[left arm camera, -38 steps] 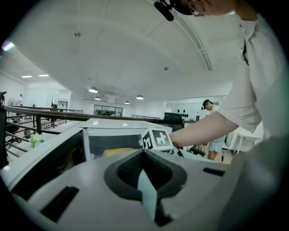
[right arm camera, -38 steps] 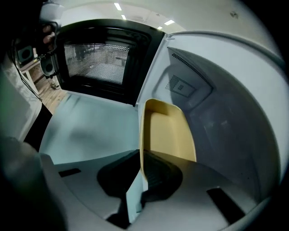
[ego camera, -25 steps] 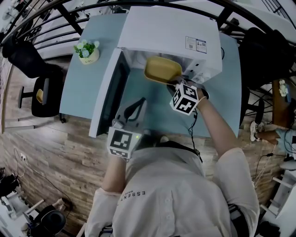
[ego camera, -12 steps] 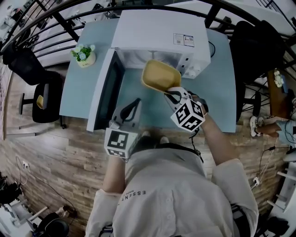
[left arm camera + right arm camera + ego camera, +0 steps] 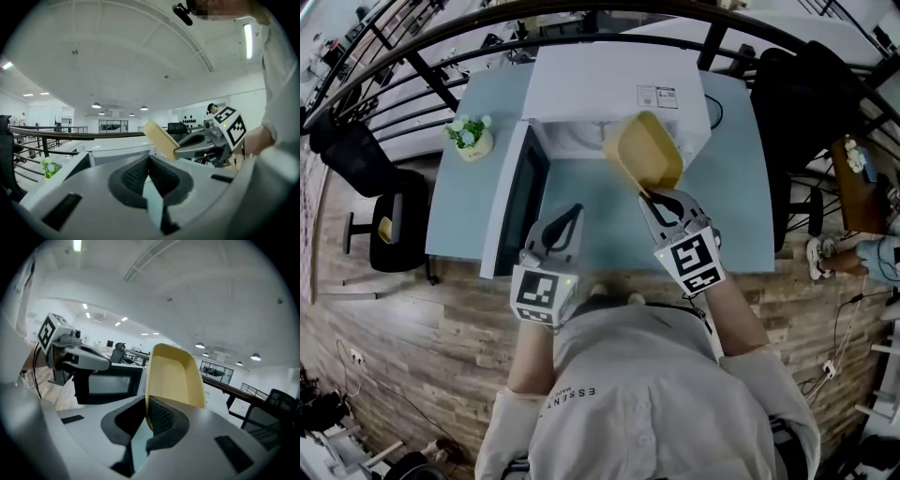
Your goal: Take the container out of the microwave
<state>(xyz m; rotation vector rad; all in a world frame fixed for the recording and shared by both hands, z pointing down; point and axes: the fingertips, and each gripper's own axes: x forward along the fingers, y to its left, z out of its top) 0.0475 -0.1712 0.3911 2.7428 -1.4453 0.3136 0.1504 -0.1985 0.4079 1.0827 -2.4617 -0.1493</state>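
**Container out and held high on a thin rim grip**

The yellow container is out of the microwave, in the air above the table and in front of the oven's open mouth. It is tipped steeply onto its side, so its hollow faces about nine o'clock in the head view. I can see nothing inside it. The right gripper sits at six o'clock of it, jaws clamped on one wall at the rim. In the right gripper view the wall stands between the pads.

The white microwave lies from eleven to twelve o'clock of the container. Its door is swung wide at about eight o'clock. The left gripper hangs near the door with its jaws together on nothing. A small potted plant stands far off at nine o'clock.

To my eye the lift-out is nearly done; what remains is setting it down. A pinch on one wall lets the container swing, so I would keep the grip firm. I would level the wrist slowly, then lower onto the bare table at four o'clock, away from the door.
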